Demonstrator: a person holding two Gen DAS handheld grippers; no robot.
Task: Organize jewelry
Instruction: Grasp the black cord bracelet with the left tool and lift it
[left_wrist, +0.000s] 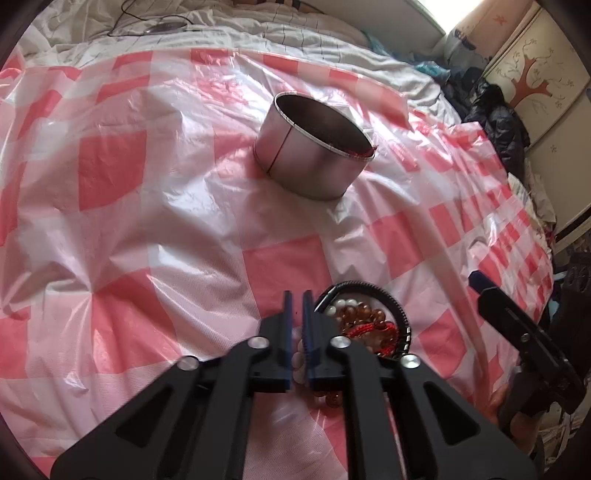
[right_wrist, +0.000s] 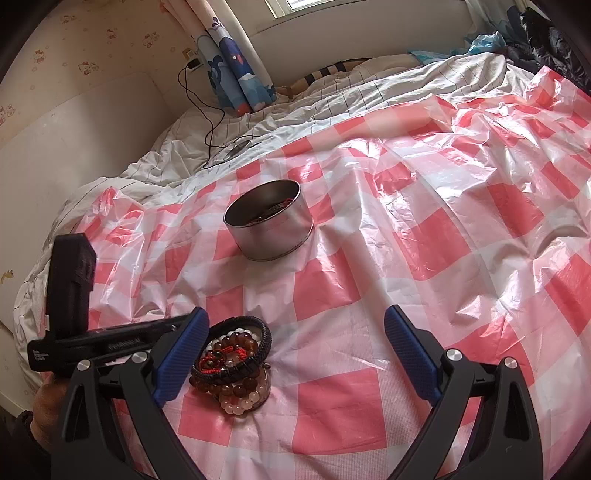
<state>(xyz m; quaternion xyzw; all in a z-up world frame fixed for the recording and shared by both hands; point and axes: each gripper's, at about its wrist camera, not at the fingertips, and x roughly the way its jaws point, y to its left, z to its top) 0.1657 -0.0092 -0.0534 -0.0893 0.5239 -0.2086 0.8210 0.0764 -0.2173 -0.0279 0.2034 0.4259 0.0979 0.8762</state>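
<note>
Tin: a round metal tin (right_wrist: 269, 229) stands upright on the bed, on the pink-and-white checked plastic sheet (right_wrist: 424, 258). It is well apart from the pile, open at the top, with something dark and a bit of red already inside; it looks like the place the jewelry is meant to go.
Jewelry: a small heap of bracelets (right_wrist: 232, 365) lies on the sheet near the front edge: amber and pale bead strands, a red cord, and a dark braided band on top. Heaped like that, one piece may drag the others when lifted.
Left gripper: the left gripper (left_wrist: 297, 306) points steeply down at the left edge of the heap. Its blue fingers (left_wrist: 287, 314) stand nearly together with only a narrow slot between them; pale beads show in that slot lower down. Whether the pads actually pinch a strand I cannot tell.
Right gripper: the right gripper (right_wrist: 295, 354) hangs over the sheet with its fingers (right_wrist: 406, 347) spread wide, gripping nothing. Its left finger is just beside the heap; the rest of the gap is bare sheet.
Step in hand: probably picking one bracelet for the tin.
</note>
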